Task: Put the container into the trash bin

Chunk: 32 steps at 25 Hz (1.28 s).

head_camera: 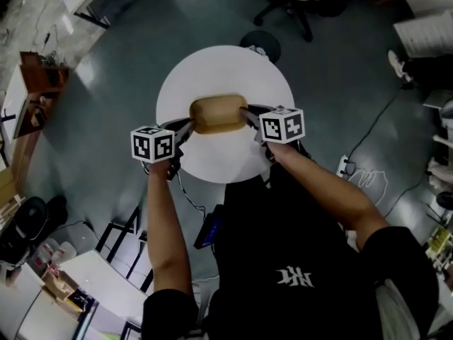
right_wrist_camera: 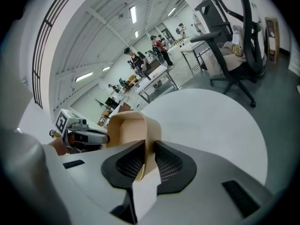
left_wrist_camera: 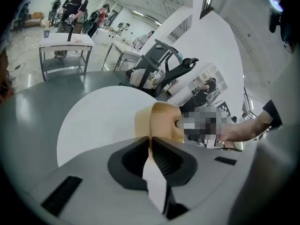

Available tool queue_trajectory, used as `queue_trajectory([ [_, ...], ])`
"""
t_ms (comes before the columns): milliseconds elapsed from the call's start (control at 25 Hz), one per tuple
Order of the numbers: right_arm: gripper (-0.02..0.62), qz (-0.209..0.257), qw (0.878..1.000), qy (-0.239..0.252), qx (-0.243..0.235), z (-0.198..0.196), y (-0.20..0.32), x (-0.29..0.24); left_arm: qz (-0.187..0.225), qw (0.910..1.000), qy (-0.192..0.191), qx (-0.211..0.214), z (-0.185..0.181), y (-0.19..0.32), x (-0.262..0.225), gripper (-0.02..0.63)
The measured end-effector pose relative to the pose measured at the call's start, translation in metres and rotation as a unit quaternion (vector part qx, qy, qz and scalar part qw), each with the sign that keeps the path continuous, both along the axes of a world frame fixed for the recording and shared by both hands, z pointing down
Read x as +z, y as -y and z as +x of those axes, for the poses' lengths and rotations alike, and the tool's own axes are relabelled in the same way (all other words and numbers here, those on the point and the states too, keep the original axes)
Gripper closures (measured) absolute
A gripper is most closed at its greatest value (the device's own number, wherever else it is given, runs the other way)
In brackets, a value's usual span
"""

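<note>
Closest to the head camera, a person's black-clad torso (head_camera: 297,261) is seen from above, with both bare forearms stretched forward toward the desk. Grey floor (head_camera: 106,83) is spread around everything, and workbenches and clutter are ranged along its edges. At the middle of it the round white desk (head_camera: 212,69) is set. An office chair (head_camera: 284,6) is parked well beyond the desk's far edge. What looks like a dark round bin (head_camera: 260,44) is placed on the floor just beside that far edge, toward the right.

Over the near half of the desk the tan, oblong container (head_camera: 218,114) is carried between the two pairs of tongs, with its long axis laid left to right. Whether its base touches the desktop cannot be told.

Its left end is pinched by the left tongs (left_wrist_camera: 150,142). In the left gripper view the thin wall is seen clamped between the two dark pads. Its right end is pinched in the same way by the right tongs (right_wrist_camera: 148,149), whose ribbed pads are pressed onto the wall from inside and outside.

A marker cube is borne on each gripper above the person's hand, the left cube (head_camera: 152,144) and the right cube (head_camera: 282,125).
</note>
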State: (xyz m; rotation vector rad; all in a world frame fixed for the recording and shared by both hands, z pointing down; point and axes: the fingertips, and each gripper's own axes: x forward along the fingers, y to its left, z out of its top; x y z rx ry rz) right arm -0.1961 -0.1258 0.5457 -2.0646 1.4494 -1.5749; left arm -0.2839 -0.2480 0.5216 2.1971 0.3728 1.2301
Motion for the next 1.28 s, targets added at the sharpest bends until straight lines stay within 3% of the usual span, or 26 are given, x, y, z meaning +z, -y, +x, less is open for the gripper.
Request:
queue_trajectory([
  [400, 0.515, 0.032, 0.999, -0.031, -0.006, 0.042, -0.038, -0.057, 0.030, 0.9989, -0.035, -0.009, 0.034, -0.046, -0.060, 0.578],
  [720, 0.515, 0.074, 0.995, -0.064, -0.007, 0.111, -0.117, -0.103, 0.049, 0.9975, -0.051, -0.001, 0.095, -0.132, -0.103, 0.578],
  [1000, 0.515, 0.095, 0.991, -0.098, -0.005, 0.175, -0.208, -0.120, 0.067, 0.9955, -0.066, -0.004, 0.151, -0.229, -0.112, 0.577],
  [1280, 0.517, 0.098, 0.989, -0.108, 0.008, 0.231, -0.297, -0.128, 0.067, 0.9949, -0.072, 0.022, 0.206, -0.320, -0.118, 0.577],
])
